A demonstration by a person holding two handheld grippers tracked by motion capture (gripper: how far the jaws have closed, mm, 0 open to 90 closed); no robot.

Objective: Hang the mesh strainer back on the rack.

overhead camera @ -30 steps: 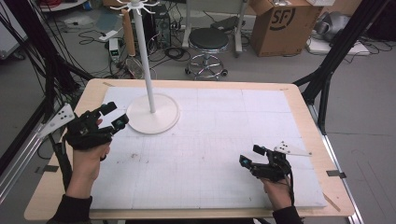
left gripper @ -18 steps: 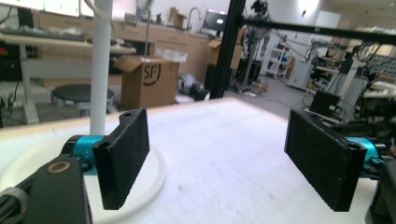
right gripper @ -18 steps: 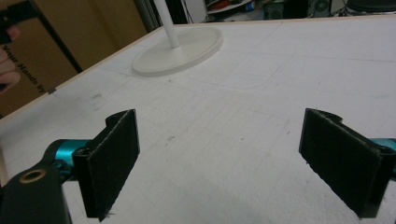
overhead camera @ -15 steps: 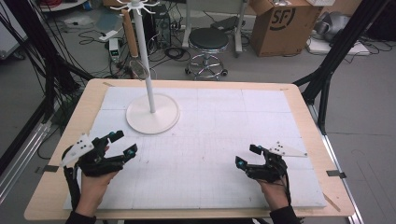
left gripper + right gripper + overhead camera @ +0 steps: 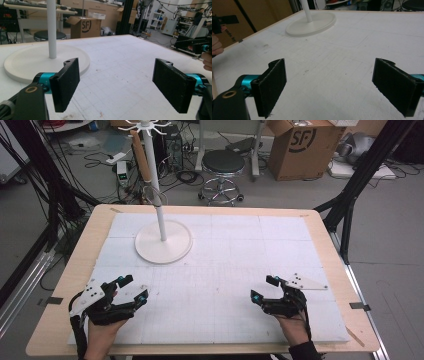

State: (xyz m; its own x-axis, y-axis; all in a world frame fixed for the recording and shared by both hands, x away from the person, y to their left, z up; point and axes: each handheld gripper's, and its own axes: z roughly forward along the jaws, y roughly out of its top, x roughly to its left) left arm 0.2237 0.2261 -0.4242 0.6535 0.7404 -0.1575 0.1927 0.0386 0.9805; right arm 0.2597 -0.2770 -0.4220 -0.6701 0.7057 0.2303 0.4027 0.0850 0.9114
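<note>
**Two open grippers, one white stand on the mat**

One tall white stand with a round disc base [image 5: 163, 241] sits on the far-left part of the white gridded mat [image 5: 235, 270] that covers the single light wooden table [image 5: 75, 270]. Its pole carries one small wire ring partway up and a crown of hooks at the top.

Two handheld grippers rest low over the mat's near edge, well apart from each other. The left gripper [image 5: 134, 287] is at the near-left corner, jaws spread wide with nothing between them; its own view has the stand's base just beyond the left jaw. The right gripper [image 5: 264, 289] is at the near right, jaws equally wide and empty. Bare mat lies between both grippers and the stand.

Beyond the table: one black round stool [image 5: 222, 162], one brown cardboard box [image 5: 300, 145] and loose cables on the floor.
</note>
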